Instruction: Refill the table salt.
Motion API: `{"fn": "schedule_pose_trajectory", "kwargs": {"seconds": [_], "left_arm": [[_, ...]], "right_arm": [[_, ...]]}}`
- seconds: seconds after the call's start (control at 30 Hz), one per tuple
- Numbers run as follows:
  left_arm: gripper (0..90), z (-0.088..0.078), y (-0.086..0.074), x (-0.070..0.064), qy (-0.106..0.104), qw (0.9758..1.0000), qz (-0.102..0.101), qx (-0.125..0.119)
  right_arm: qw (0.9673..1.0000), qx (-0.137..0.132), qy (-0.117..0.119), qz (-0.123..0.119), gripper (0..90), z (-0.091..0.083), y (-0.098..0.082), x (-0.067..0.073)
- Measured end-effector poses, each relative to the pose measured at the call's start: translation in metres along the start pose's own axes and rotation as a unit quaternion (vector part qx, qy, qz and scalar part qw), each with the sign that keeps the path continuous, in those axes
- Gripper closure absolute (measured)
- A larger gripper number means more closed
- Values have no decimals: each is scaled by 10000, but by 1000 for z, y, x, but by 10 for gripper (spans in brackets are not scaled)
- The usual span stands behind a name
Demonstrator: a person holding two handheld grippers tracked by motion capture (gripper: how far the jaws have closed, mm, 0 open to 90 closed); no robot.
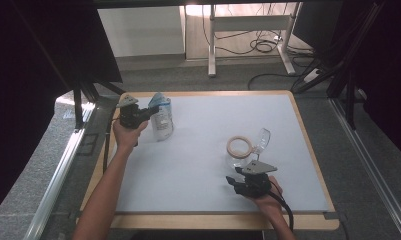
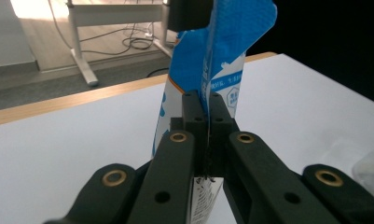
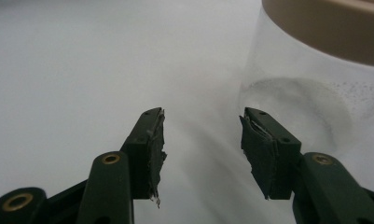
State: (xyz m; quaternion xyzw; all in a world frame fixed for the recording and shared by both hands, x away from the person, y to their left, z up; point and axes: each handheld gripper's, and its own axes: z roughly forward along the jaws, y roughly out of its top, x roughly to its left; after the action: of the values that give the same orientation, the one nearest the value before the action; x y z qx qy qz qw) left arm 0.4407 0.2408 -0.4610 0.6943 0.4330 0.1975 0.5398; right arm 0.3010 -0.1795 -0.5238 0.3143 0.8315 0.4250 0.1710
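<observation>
The blue-and-white pouch [image 1: 161, 118] stands at the upper left of the tabletop [image 1: 198, 150], pinched by the left claw [image 2: 206, 116]. At lower right, the right claw [image 3: 202, 140] hangs parted beside a clear jar [image 1: 240, 152].

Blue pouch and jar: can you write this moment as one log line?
left gripper: shut on blue pouch | right gripper: open, beside clear jar | pouch upright on table

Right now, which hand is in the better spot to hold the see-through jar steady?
The right. Its gripper sits open just in front of the clear jar, nothing between its jaws. The left gripper is far off, clamped on the blue-and-white pouch.
</observation>
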Motion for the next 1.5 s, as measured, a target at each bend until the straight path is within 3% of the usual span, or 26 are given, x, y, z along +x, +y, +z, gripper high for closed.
{"fn": "schedule_pose_trajectory", "kwargs": {"seconds": [0.5, 1.07, 1.5], "left_arm": [[900, -13, 11, -16, -222, 9997, 26, -66], [900, -18, 8, -40, -694, 9976, 51, -61], [900, -22, 6, -61, -914, 9957, 102, -77]], "right_arm": [[10000, -13, 36, -82, 496, 5, 2, 7], [9998, -61, 93, -179, 481, 14, 4, 17], [9996, -207, 58, -207, 466, 28, 11, 24]]}}
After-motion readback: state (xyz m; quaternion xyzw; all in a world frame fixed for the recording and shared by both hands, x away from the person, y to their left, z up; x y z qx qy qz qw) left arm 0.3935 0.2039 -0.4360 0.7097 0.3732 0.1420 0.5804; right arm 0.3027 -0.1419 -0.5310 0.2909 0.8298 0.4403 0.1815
